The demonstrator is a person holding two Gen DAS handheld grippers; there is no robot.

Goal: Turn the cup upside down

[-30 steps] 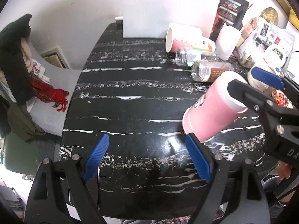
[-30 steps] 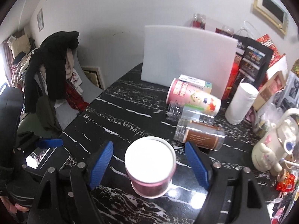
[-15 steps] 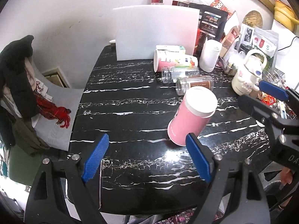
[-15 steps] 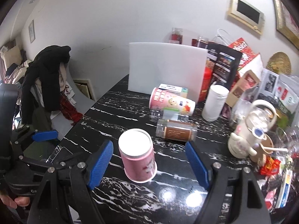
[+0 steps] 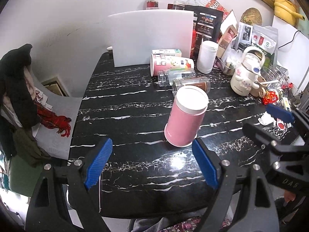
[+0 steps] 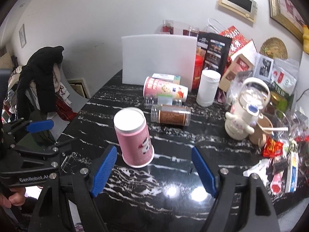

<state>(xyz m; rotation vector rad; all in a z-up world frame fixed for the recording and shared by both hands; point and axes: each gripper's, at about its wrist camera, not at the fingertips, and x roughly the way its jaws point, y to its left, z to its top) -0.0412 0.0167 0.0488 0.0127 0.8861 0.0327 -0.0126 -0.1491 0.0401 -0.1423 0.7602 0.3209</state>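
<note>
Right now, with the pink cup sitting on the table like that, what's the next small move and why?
Probably just back both grippers away. The pink cup stands on the black marble table with its wide mouth down and white base up, so the flip looks done. The right gripper is open with nothing between its pads, and the left gripper is open too; neither touches the cup.

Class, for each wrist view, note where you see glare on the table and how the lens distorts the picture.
Left wrist view: one bright glare patch on the black marble table, just in front of the pink cup; the white board bows and the corners go dark. Right wrist view: two round glare spots on the table near the bottom; the same fisheye bending and dark corners.
</note>
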